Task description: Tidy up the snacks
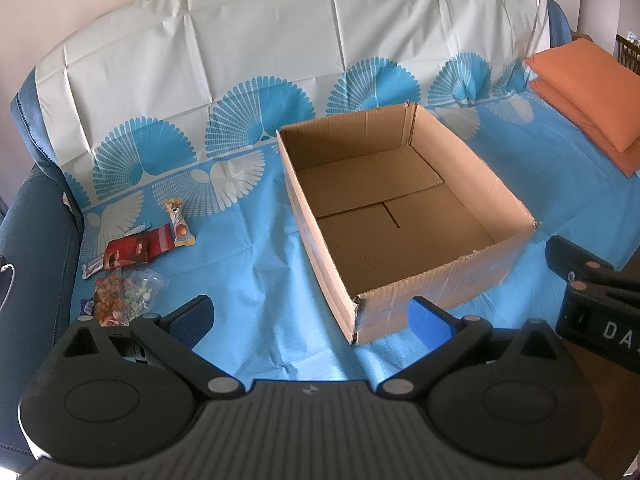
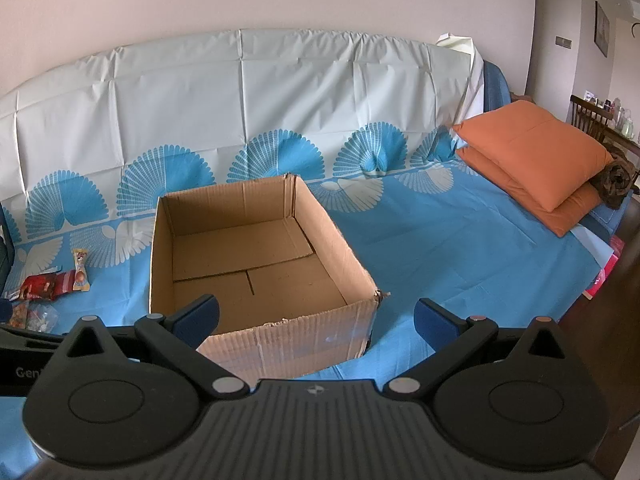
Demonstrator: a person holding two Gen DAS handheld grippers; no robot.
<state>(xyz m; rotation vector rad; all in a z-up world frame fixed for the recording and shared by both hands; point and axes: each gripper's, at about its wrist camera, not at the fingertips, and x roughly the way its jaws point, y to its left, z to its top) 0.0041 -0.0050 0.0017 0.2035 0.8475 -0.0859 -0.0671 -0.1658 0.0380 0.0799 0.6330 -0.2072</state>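
Note:
An open, empty cardboard box (image 1: 448,280) stands on the blue cloth; it also shows in the right wrist view (image 2: 280,344). Left of it lie snacks: a yellow wrapped bar (image 1: 180,222), a red packet (image 1: 136,250), a clear bag of candies (image 1: 144,290) and an orange snack bag (image 1: 107,300). The red packet (image 2: 42,285) and yellow bar (image 2: 80,270) show at the left of the right wrist view. My left gripper (image 1: 310,318) is open and empty, in front of the box's near left corner. My right gripper (image 2: 316,316) is open and empty, at the box's near wall.
Two orange cushions (image 1: 588,100) are stacked at the right end of the sofa, also in the right wrist view (image 2: 536,152). The white and blue cloth (image 1: 260,276) covers the seat and backrest. A blue armrest (image 1: 36,232) rises at the left.

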